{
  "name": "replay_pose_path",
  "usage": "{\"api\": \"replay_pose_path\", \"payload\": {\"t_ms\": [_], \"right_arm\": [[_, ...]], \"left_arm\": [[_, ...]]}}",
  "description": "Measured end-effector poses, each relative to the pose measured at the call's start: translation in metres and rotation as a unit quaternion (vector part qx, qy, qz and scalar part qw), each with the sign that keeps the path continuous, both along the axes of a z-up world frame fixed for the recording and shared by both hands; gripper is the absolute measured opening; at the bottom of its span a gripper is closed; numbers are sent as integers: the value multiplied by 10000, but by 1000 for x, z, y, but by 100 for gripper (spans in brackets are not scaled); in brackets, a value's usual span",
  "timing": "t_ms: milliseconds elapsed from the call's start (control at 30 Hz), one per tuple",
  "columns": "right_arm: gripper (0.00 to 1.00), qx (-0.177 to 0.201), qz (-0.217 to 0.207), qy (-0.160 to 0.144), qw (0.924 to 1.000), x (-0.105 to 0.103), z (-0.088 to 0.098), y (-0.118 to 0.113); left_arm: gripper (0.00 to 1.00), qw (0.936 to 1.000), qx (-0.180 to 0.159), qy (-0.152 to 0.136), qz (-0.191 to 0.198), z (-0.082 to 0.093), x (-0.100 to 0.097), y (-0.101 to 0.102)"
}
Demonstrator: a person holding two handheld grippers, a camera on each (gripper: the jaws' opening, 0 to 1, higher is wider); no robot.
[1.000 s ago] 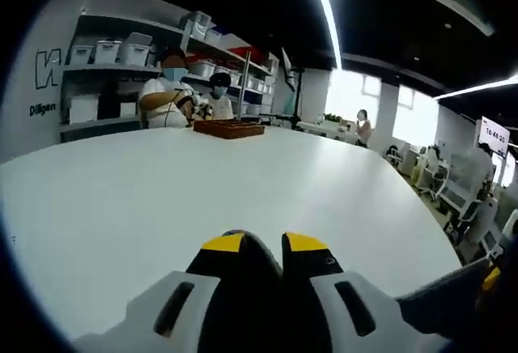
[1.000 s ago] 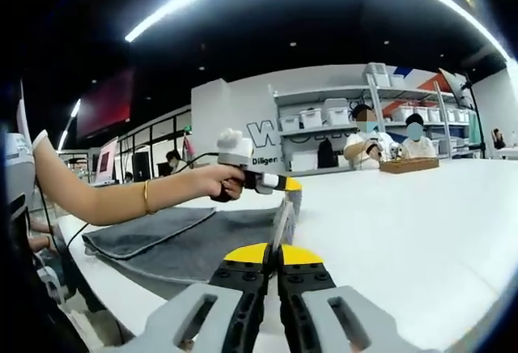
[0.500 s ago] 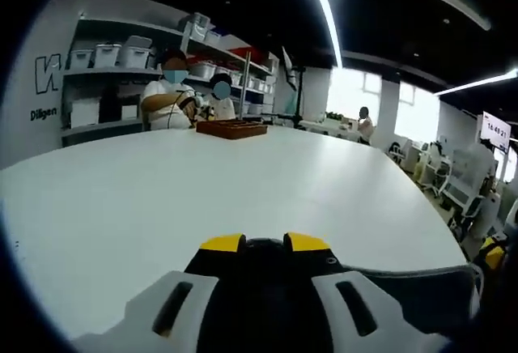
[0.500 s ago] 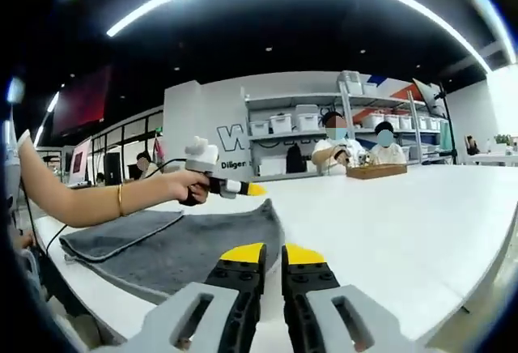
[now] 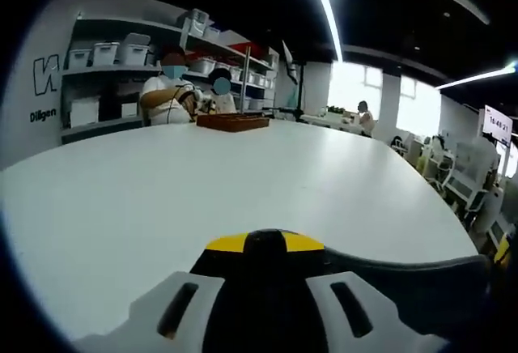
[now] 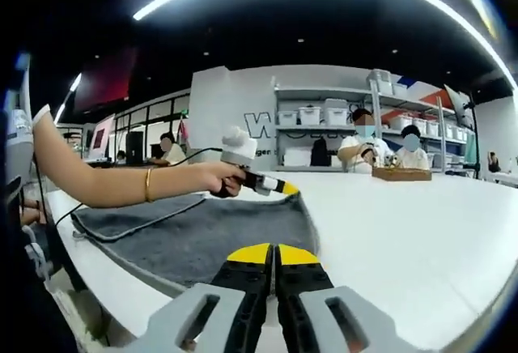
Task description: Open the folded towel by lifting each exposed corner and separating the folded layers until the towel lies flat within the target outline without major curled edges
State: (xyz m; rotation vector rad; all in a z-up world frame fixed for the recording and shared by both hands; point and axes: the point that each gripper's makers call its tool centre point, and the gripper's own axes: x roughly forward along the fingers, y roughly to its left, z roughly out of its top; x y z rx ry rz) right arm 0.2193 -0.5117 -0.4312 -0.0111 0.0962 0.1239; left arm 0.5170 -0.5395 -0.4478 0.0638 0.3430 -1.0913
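Jaws of the left gripper [image 5: 265,242] are pressed together on the far corner of the grey towel [image 6: 202,236], holding it just off the white table [image 5: 162,199]. The right gripper [image 6: 273,253] has its jaws nearly touching with nothing visibly caught, at the towel's near edge. The towel spreads across the table's left end, a folded band along its far side. Pulling the held corner too high or too fast could drag the whole cloth or flip the edge into a curl.
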Motion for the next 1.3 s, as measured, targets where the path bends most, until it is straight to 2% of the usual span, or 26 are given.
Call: {"api": "replay_pose_path", "payload": {"t_ms": [233,300,367,433,567,767,1133,1300], "right_arm": [[0,73,-154,176,9997,4,-12,-11],[0,79,-217,225,9995,4,-15,-15],[0,83,-266,276,9992,4,-18,-18],[0,-75,-473,353,9982,3,-23,-27],[0,63,-513,405,9978,2,-27,-31],[0,70,-534,581,9969,0,-38,-33],[0,44,-560,676,9961,0,-42,-32],[0,-4,-571,699,9959,-1,-43,-31]], "left_arm": [[12,10000,86,2,-47,-12,1,-6],[12,9995,147,-191,-213,-13,-1,-10],[12,9994,197,-193,-221,-15,0,-13],[12,9993,221,-180,-225,-17,0,-15],[12,9987,351,-266,-274,-21,0,-19],[11,9977,498,-316,-326,-28,-4,-21],[12,9966,617,-420,-349,-27,-4,-19],[15,9960,670,-464,-365,-21,-4,-15]]}}
